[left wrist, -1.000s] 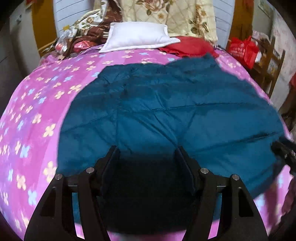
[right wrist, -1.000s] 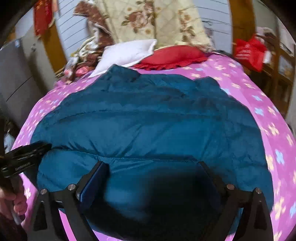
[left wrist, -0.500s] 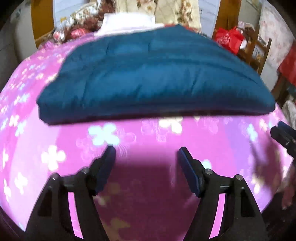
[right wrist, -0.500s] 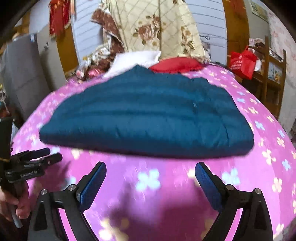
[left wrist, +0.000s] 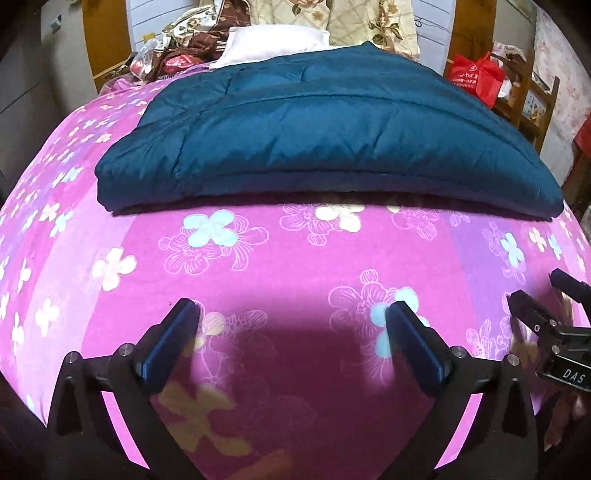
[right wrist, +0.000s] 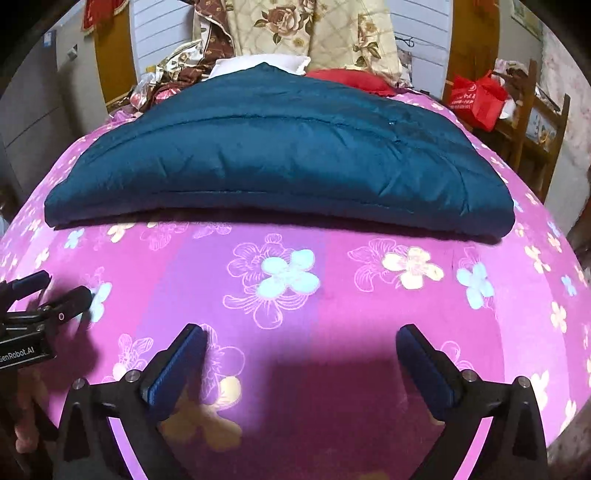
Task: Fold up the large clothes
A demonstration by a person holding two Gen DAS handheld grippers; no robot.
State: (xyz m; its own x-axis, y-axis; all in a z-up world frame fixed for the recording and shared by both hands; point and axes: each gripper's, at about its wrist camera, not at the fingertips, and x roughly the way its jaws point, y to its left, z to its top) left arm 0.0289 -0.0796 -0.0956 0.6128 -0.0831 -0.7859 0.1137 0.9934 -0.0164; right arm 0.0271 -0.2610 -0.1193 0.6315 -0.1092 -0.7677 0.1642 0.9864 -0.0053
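Note:
A dark teal quilted jacket [left wrist: 325,136] lies folded flat on the pink flowered bed sheet [left wrist: 258,266]; it also shows in the right wrist view [right wrist: 280,162]. My left gripper [left wrist: 291,314] is open and empty, low over the bare sheet, a good way short of the jacket's near edge. My right gripper [right wrist: 301,338] is open and empty, also over the sheet in front of the jacket. The right gripper shows at the right edge of the left wrist view [left wrist: 543,299]. The left gripper shows at the left edge of the right wrist view [right wrist: 59,291].
A white pillow [left wrist: 273,44], a red cushion [right wrist: 347,79] and piled floral bedding [right wrist: 310,29] lie at the bed's far end. A red bag [left wrist: 476,77] sits on a wooden rack [right wrist: 543,122] to the right. A grey cabinet [left wrist: 33,74] stands at the left.
Both grippers have drawn back from over the jacket toward the bed's near edge and dropped lower. The jacket now lies ahead of them with bare sheet between. Both stayed open.

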